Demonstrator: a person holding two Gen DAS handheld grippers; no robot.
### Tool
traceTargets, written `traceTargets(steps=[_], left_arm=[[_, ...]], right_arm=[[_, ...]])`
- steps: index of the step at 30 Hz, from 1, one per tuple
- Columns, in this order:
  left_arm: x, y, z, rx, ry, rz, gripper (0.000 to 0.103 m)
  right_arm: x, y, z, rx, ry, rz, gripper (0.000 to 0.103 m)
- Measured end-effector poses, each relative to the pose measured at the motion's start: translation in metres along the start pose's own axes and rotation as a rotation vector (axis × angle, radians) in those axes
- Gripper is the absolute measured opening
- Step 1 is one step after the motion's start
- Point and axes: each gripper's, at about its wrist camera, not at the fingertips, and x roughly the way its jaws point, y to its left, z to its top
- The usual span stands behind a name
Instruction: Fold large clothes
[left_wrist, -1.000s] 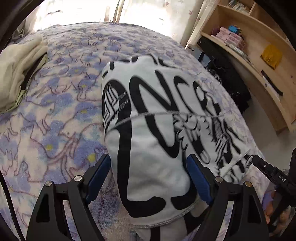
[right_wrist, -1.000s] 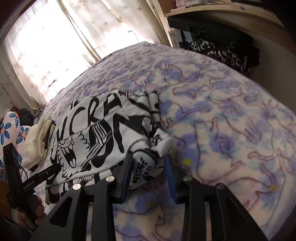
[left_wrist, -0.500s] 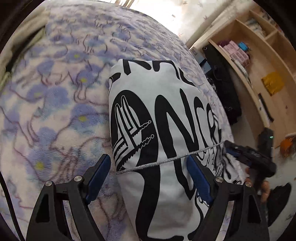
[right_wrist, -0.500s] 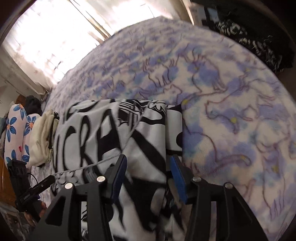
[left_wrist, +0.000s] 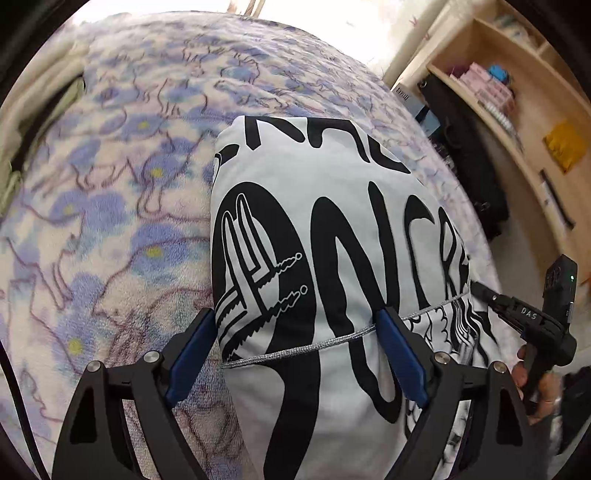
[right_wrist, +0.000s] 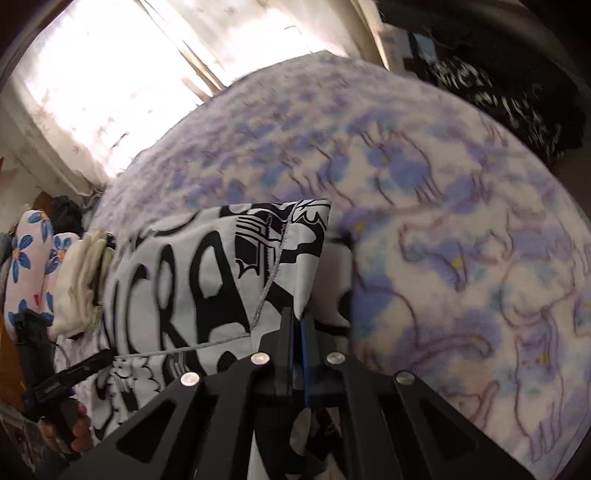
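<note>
Left wrist view: fleecy bedspread printed with blue-purple flowers (left_wrist: 122, 206), white folded garment with bold black lettering (left_wrist: 332, 229) lying on it from centre to six o'clock. Left gripper (left_wrist: 295, 350) spread wide, opening, straddling cloth. Right gripper (right_wrist: 297, 339) clamped on garment's edge, six o'clock.

Garment (left_wrist: 332, 221) on bed (left_wrist: 110, 221) (shelves (left_wrist: 535, 122) right)

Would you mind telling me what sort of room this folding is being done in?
Most likely a bedroom. The printed shirt lies on a bed covered with a fleecy floral blanket, a curtained window stands beyond the bed, and wooden shelves with small belongings line the side wall.
</note>
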Motion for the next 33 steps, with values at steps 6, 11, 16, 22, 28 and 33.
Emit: traceTargets(steps=[6, 11, 16, 22, 28, 33], left_arm=[[0.005, -0.008, 0.0, 0.016, 0.005, 0.064, 0.088], [-0.016, -0.009, 0.0, 0.046, -0.02, 0.098, 0.087], [-0.071, -0.035, -0.008, 0.15, -0.244, 0.075, 0.085], [-0.049, -0.04, 0.005, 0.158, -0.177, -0.011, 0.039], [-0.011, -0.028, 0.006, 0.132, -0.101, 0.022, 0.036], [-0.003, -0.036, 0.002, 0.179, -0.109, 0.057, 0.036]], right_arm=[[0.002, 0.019, 0.001, -0.057, 0.009, -0.11, 0.006], [-0.031, 0.047, 0.004, -0.11, -0.049, -0.179, 0.006], [-0.055, 0.1, 0.0, -0.247, -0.147, -0.087, 0.006], [-0.008, 0.149, 0.007, -0.28, -0.114, 0.034, 0.006], [0.038, 0.123, 0.009, -0.291, -0.058, -0.113, 0.0], [0.026, 0.07, 0.018, -0.196, -0.068, -0.263, 0.0]])
